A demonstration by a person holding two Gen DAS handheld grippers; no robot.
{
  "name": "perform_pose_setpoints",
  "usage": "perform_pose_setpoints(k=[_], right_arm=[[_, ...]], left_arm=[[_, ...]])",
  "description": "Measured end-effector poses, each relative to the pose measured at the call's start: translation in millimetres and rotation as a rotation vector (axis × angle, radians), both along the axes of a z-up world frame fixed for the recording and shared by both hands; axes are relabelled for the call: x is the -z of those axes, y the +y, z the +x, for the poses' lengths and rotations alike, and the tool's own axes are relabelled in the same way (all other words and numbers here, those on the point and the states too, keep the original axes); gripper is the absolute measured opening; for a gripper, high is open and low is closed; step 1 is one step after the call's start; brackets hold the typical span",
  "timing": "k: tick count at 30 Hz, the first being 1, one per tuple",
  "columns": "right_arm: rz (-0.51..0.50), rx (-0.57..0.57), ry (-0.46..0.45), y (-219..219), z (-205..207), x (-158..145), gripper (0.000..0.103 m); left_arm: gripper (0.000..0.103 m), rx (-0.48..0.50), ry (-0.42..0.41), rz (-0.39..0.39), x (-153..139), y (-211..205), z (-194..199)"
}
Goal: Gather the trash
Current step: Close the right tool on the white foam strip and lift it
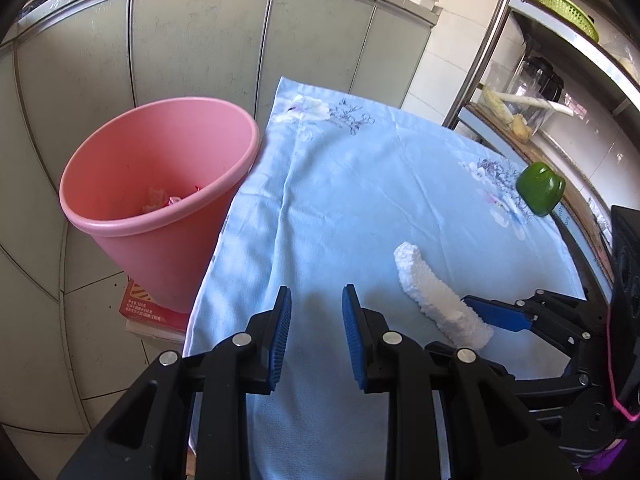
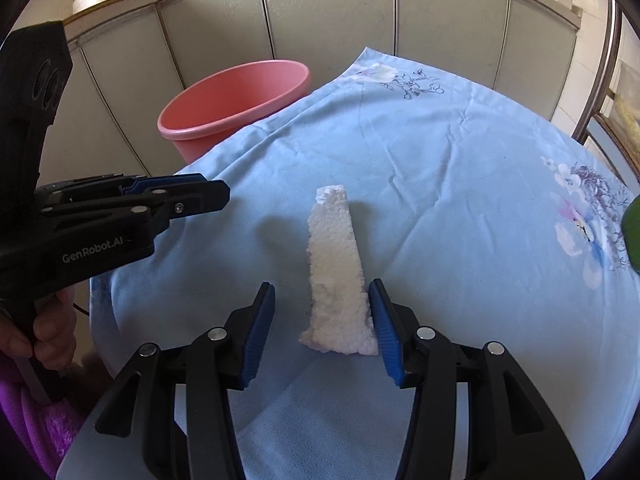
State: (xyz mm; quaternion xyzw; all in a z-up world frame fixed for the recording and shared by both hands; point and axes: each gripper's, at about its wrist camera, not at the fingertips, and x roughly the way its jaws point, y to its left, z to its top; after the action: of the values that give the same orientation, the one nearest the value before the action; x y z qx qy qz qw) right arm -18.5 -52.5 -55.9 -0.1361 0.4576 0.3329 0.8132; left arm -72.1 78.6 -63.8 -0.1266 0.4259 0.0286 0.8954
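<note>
- The table point(image 2: 460, 152) under its blue floral cloth is where I'm working, and the pink bin point(image 1: 160, 184) stands off its far left edge on a red box point(image 1: 148, 308), with a few scraps already in the bottom. That's where everything has to end up.
- The piece I'm after is the white foam strip point(image 2: 340, 276), lying flat on the cloth near my edge of the table, long axis running away from me.
- My right gripper point(image 2: 322, 330) straddles the near end of the strip with its jaws apart. The right pad looks to be touching or just beside the foam, while the left pad stands clear with cloth showing between. Nothing is gripped yet.
- I judge the grasp is the step in hand. I'd shift slightly right so the strip sits centred, then close gently, since foam like this probably crumbles or dents if squeezed hard.
- I'd keep the tips just above the cloth, as pinching a fold would drag the whole cover.
- My left gripper point(image 1: 316, 332) hovers partly open and empty over bare cloth, beside the strip. I'd leave it parked, out of the path to the bin.
- The green pepper point(image 1: 540, 194) by the far right edge looks like produce, not rubbish, so I'd leave it alone.
</note>
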Motion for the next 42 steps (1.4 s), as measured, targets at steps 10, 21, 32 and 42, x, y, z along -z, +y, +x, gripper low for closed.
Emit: perform_pose_setpoints(k=[10, 21, 32, 42], right_arm=[[0.024, 0.037, -0.033, -1.9, -3.1, 2.0, 0.050], [0.055, 0.047, -0.030, -6.2, -3.6, 2.1, 0.050], [0.089, 0.061, -0.021, -10.5, -3.4, 2.4, 0.050], [0.065, 0.073, -0.020, -10.5, -4.3, 1.6, 0.050]], left_arm=[[0.026, 0.001, 0.041, 0.019, 8.7, -3.7, 4.6], [0.051, 0.037, 0.039, 0.051, 8.2, -16.2, 10.2], [0.057, 0.043, 0.052, 0.086, 8.7, -23.4, 13.3], [0.057, 0.036, 0.038, 0.043, 6.9, -19.6, 10.2]])
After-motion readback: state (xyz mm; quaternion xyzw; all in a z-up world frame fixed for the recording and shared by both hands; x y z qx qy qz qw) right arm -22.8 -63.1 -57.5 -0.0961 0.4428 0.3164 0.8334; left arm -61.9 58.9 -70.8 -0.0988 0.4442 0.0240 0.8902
